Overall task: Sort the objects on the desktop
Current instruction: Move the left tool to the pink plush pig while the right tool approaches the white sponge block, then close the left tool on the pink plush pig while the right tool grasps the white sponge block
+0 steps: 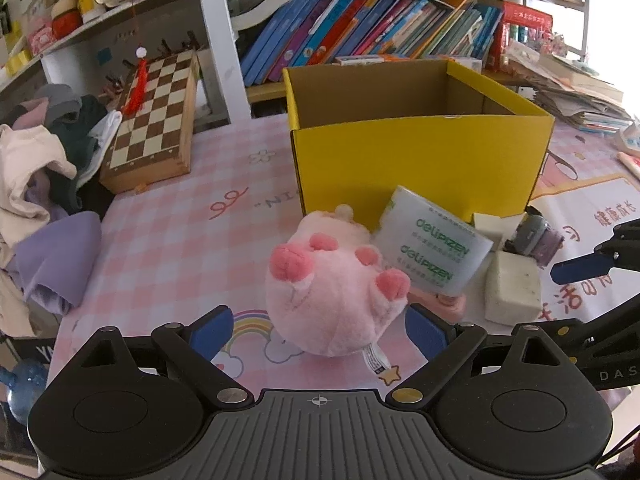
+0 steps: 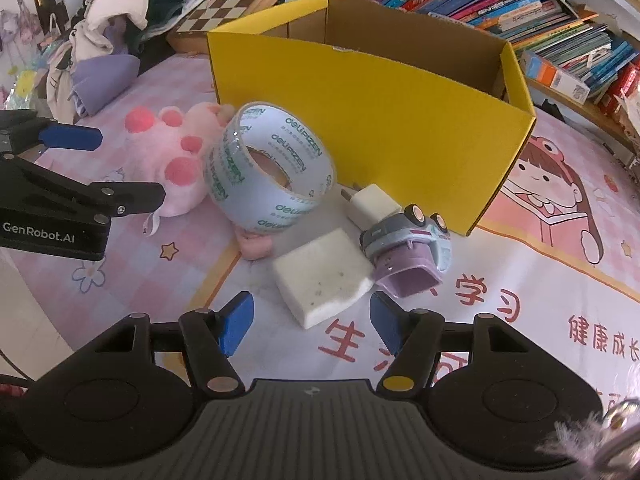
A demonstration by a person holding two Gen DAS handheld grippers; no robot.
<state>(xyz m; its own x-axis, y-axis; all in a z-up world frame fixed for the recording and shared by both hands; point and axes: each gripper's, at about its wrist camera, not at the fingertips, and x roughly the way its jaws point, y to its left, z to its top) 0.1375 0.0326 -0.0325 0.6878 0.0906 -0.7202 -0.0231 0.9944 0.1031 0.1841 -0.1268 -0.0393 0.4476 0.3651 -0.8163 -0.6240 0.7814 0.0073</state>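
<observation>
Inside, yellow box [image 1: 420,160] shows bare cardboard; plush pig [image 1: 332,292] lies outside.

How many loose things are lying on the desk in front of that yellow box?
6: plush pig leftmost, tape roll leaning beside it, pink piece under the tape, charger plug, white block, toy car rightmost. Others may hide behind these.

box mouth: the yellow box [image 1: 416,160] is open on top, its inside unblocked.
box front: the tape roll [image 2: 268,172], charger [image 2: 370,204] and toy car [image 2: 408,248] crowd its near wall.
left side: bare tablecloth [image 1: 192,240] between the plush pig [image 1: 332,280] and chessboard [image 1: 156,116].
right side: open mat [image 2: 540,304] beside the sponge block [image 2: 324,280].
</observation>
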